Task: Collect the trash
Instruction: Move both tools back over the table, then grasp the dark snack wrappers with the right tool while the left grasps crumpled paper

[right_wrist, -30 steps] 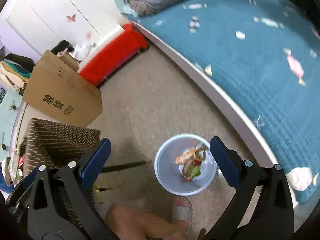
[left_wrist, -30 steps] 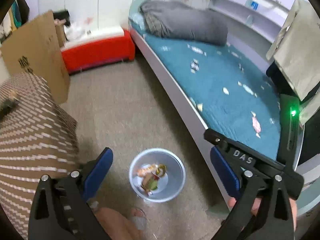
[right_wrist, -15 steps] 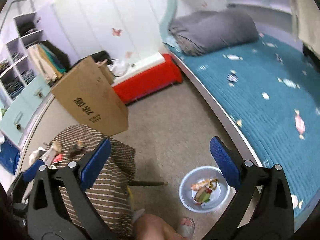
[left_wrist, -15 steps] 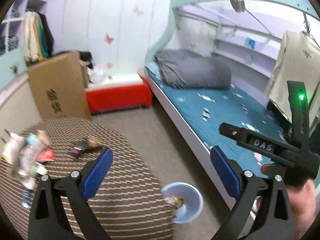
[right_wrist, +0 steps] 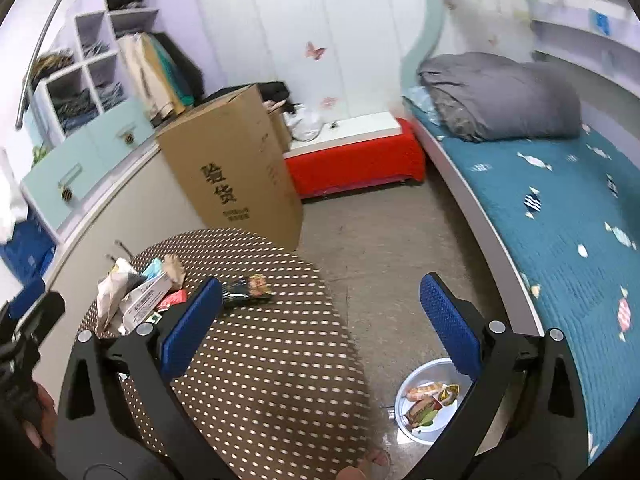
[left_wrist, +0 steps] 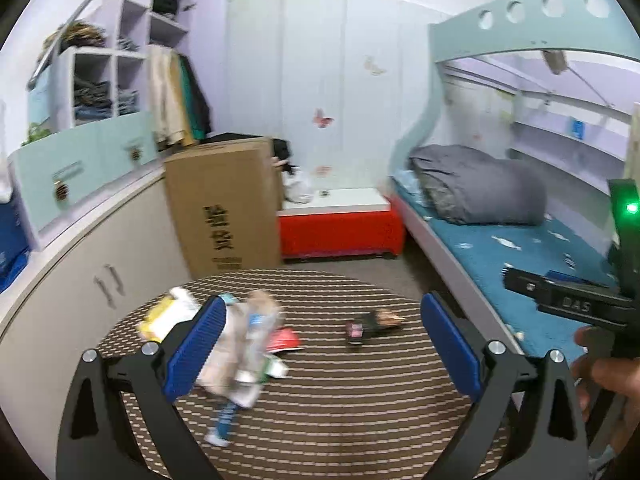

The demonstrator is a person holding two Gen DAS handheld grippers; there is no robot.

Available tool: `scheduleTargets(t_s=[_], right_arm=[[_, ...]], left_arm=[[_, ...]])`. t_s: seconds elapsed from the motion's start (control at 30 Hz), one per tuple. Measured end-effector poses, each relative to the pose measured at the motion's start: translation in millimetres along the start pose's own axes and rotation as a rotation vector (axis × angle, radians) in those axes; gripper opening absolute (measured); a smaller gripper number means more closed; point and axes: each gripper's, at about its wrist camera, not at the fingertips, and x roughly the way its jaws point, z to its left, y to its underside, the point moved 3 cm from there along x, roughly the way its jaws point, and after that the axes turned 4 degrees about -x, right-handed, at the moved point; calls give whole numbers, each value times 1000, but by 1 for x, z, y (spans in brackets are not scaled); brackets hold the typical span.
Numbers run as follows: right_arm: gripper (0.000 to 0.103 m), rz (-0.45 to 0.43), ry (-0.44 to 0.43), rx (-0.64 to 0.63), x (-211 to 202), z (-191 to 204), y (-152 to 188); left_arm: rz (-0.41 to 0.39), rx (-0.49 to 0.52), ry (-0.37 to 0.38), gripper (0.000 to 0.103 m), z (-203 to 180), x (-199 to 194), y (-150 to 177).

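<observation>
Trash pile (left_wrist: 240,344) and one dark wrapper (left_wrist: 372,322) lie on one table (left_wrist: 340,400); both grippers' fingers spread, holding nothing.

A child's bedroom: bunk bed (left_wrist: 500,240), butterfly-stickered wardrobe (left_wrist: 312,80), shelves of folded clothes (left_wrist: 104,92).

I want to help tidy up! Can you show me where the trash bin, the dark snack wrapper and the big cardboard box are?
trash bin (right_wrist: 404,424): right wrist view, bare left rim.
dark snack wrapper (right_wrist: 246,290): right wrist view, its middle.
cardboard box (left_wrist: 224,212): left wrist view, printed front face.
</observation>
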Motion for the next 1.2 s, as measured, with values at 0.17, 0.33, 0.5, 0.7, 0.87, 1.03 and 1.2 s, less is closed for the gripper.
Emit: scheduleTargets(t_s=[0.17,0.33,0.5,0.7,0.87,1.03,1.2], right_arm=[[97,33,-19,-42,23,23,4],[97,90,-23,-90,51,36,13],[97,153,-20,-125,81,47,21],[97,244,-44,-193,128,74,27],[97,305,-22,-258,170,96,33],[71,300,5,-334,177,109,35],[56,286,-55,-306,158,105,36]], left_arm=[[43,-64,-71,96,48,26,4],[110,-79,-110,96,75,61,11],[204,-61,-100,96,81,96,18],[306,-135,-27,44,93,120,32],[278,-146,-11,35,102,113,36],[241,-165,-6,29,113,97,39],[185,-186,6,28,113,73,38]])
